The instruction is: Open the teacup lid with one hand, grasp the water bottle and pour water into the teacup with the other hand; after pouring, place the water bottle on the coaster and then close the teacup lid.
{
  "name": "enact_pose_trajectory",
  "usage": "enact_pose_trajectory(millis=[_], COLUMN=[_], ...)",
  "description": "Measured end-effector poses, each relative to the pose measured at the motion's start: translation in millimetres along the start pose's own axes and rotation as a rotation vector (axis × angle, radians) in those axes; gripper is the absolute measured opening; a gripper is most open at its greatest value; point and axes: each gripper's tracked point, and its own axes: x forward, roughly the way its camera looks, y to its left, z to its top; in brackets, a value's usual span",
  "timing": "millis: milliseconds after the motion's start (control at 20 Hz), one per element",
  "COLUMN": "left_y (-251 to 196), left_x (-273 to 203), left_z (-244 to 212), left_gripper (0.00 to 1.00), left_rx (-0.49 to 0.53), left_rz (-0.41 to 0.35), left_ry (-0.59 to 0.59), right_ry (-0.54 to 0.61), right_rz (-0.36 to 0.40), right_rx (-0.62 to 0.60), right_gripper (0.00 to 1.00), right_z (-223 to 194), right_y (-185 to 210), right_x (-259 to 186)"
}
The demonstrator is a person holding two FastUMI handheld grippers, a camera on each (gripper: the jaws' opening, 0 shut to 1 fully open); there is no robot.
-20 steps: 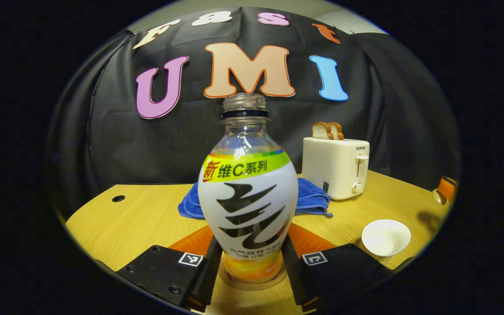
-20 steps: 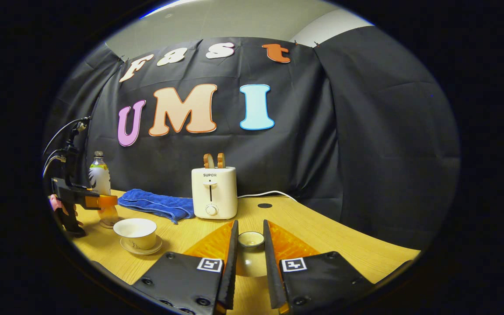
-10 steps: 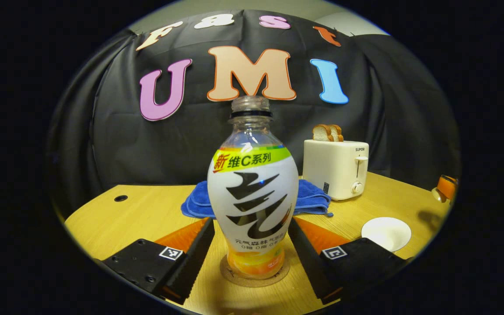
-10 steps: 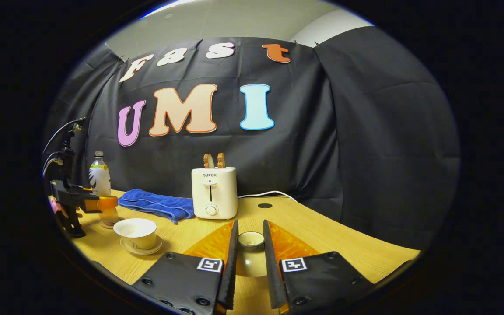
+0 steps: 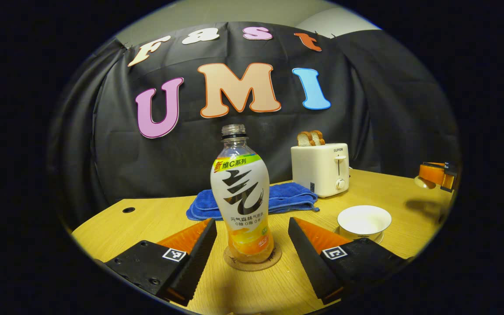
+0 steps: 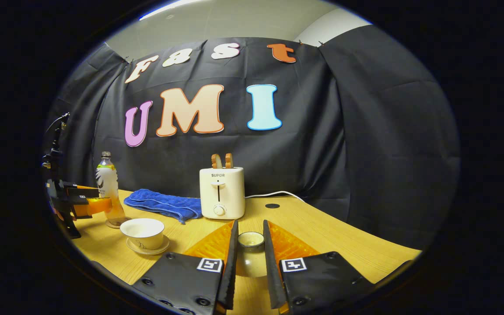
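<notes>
The uncapped water bottle point(image 5: 243, 197) stands upright on the round cork coaster point(image 5: 252, 261), a little orange liquid in its bottom. My left gripper point(image 5: 252, 221) is open, a finger on each side of the bottle and clear of it. The white teacup point(image 5: 364, 221) sits uncovered on its saucer to the right. In the right gripper view, my right gripper point(image 6: 250, 225) is shut on the pale teacup lid point(image 6: 251, 241), held just above the table. The teacup point(image 6: 142, 232), bottle point(image 6: 107, 188) and left gripper point(image 6: 81, 203) lie far left there.
A white toaster point(image 5: 320, 168) with two bread slices stands at the back, a folded blue towel point(image 5: 287, 199) beside it behind the bottle. The wooden table point(image 6: 322, 236) has a cable hole point(image 6: 272, 205) and the toaster's cord near the back wall.
My left gripper opened, let go of the bottle and drew back from it; the bottle stays on the coaster. The right gripper keeps the lid, almost still.
</notes>
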Motion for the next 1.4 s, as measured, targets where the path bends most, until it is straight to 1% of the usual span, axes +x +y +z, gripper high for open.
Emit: enact_pose_trajectory(millis=[150, 200, 350, 450, 600, 700, 850, 1000, 1150, 1300, 1400], left_y=[5.6, 8.5, 22.8, 38.4, 69.4, 77.2, 86.9, 85.3, 85.5, 85.2, 85.2], left_x=[-18.6, -23.9, -39.7, -51.6, -74.7, -87.9, -98.9, -99.6, -99.5, -98.5, -99.1], left_z=[15.2, 10.2, 6.4, 4.6, 1.1, -2.4, -2.8, -3.0, -3.3, -3.0, -3.3], left_gripper=[0.96, 0.95, 0.96, 0.96, 0.96, 0.96, 0.96, 0.96, 0.96, 0.96, 0.96], left_rx=[-0.056, -0.071, -0.074, -0.075, -0.078, -0.078, -0.079, -0.079, -0.079, -0.080, -0.080], left_rz=[-0.003, -0.001, 0.041, 0.102, 0.249, 0.310, 0.383, 0.386, 0.383, 0.383, 0.382], left_ry=[-0.096, -0.076, -0.076, -0.074, -0.065, -0.060, -0.056, -0.056, -0.055, -0.055, -0.056], right_ry=[0.001, 0.000, 0.006, 0.007, 0.013, 0.014, 0.020, 0.025, 0.029, 0.047, 0.084], right_rz=[0.043, 0.056, 0.140, 0.189, 0.274, 0.333, 0.391, 0.445, 0.481, 0.504, 0.506], right_rx=[0.003, 0.003, 0.006, 0.009, 0.013, 0.015, 0.017, 0.018, 0.020, 0.016, 0.005], right_gripper=[0.34, 0.34, 0.35, 0.34, 0.34, 0.35, 0.35, 0.34, 0.34, 0.34, 0.34], right_z=[-0.5, -0.4, -2.4, -3.5, -4.9, -5.8, -7.3, -8.0, -8.9, -12.1, -18.9], right_y=[14.1, 19.9, 50.7, 70.0, 106.4, 130.4, 157.3, 179.2, 191.8, 199.4, 201.6], right_x=[1.8, 3.7, 9.8, 14.7, 18.9, 20.3, 23.1, 27.3, 29.6, 31.6, 35.1])
